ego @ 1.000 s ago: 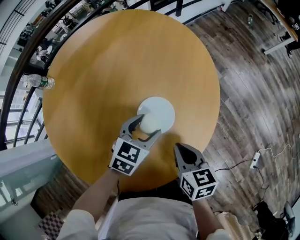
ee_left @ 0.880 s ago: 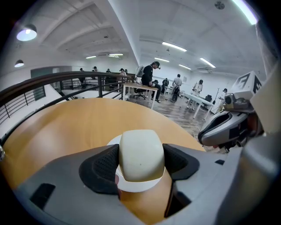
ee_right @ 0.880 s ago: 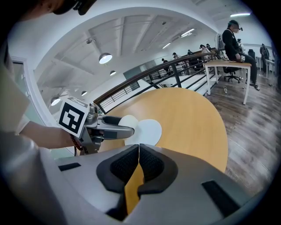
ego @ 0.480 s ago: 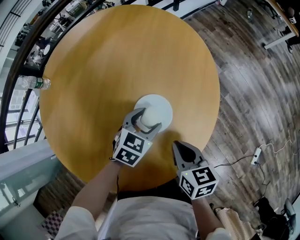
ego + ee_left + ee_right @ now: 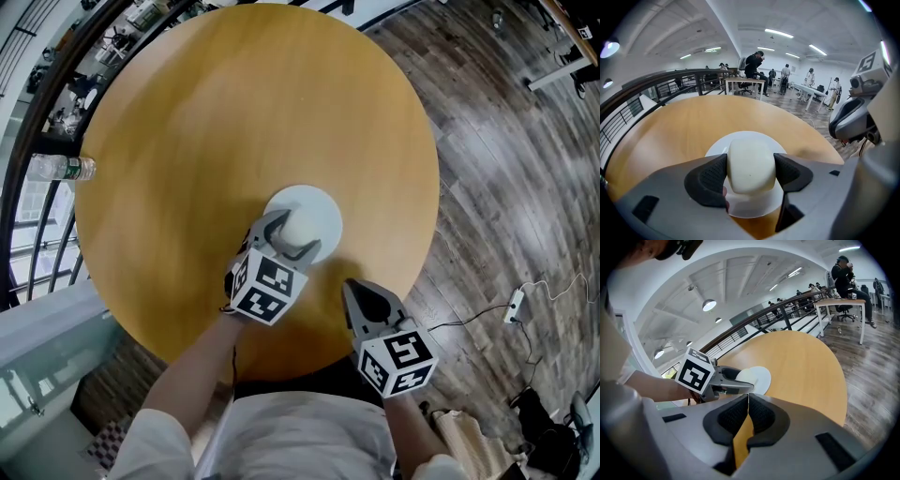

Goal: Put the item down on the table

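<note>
A cream-white rounded block (image 5: 751,165) sits between the pads of my left gripper (image 5: 751,174), which is shut on it over a white plate (image 5: 746,140). In the head view the block (image 5: 300,228) and left gripper (image 5: 287,236) hang above the plate (image 5: 323,208) on the round wooden table (image 5: 234,112). My right gripper (image 5: 364,302) is at the table's near edge, to the right of the left one, shut with nothing between its pads (image 5: 748,414). The right gripper view shows the left gripper (image 5: 736,386) beside the plate (image 5: 759,377).
A plastic water bottle (image 5: 58,169) lies at the table's left edge by a dark railing (image 5: 28,112). Wood floor (image 5: 506,169) lies right of the table, with a cable and power strip (image 5: 514,302). People and desks (image 5: 754,70) stand far behind.
My left gripper has closed in on the white block over the plate and shifted slightly forward. The right gripper has stayed in place.
</note>
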The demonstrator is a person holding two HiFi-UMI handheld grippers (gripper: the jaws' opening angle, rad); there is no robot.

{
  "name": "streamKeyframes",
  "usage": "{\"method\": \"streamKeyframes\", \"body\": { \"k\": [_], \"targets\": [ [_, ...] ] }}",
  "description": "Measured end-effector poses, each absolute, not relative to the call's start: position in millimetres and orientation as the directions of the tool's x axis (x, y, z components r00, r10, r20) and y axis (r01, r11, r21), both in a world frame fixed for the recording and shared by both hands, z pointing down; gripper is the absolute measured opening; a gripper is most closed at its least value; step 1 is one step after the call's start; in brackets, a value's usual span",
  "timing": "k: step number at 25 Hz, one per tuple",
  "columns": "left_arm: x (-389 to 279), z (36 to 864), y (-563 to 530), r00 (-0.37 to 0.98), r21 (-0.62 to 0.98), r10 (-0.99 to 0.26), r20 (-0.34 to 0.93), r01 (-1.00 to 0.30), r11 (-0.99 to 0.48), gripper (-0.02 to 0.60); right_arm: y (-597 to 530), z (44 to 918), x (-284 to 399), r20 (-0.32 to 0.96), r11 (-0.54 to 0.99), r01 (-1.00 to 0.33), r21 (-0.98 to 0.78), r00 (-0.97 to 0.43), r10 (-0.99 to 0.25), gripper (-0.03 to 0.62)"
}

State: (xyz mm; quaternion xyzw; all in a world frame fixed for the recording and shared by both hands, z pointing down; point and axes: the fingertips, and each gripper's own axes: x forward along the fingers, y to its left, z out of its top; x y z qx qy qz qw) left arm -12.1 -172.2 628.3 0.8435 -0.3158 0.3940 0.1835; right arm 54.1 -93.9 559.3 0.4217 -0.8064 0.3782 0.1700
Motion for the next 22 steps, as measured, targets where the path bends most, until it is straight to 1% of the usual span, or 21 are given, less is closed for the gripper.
{"method": "streamKeyframes", "body": {
  "k": [15,22],
  "targets": [
    [-13,635,-178,0.469,0.037,-0.384,0.795,-0.670,-0.742,0.318,-95,566,49,0.600,0.351,-0.807,-0.476,-0.589,-0.541,0.025],
    [-9,641,-181,0.472,0.057,-0.370,0.800,-0.675,-0.736,0.318,-98,571,52,0.602,0.344,-0.808,-0.478,-0.587,-0.541,0.025]
  ]
}}
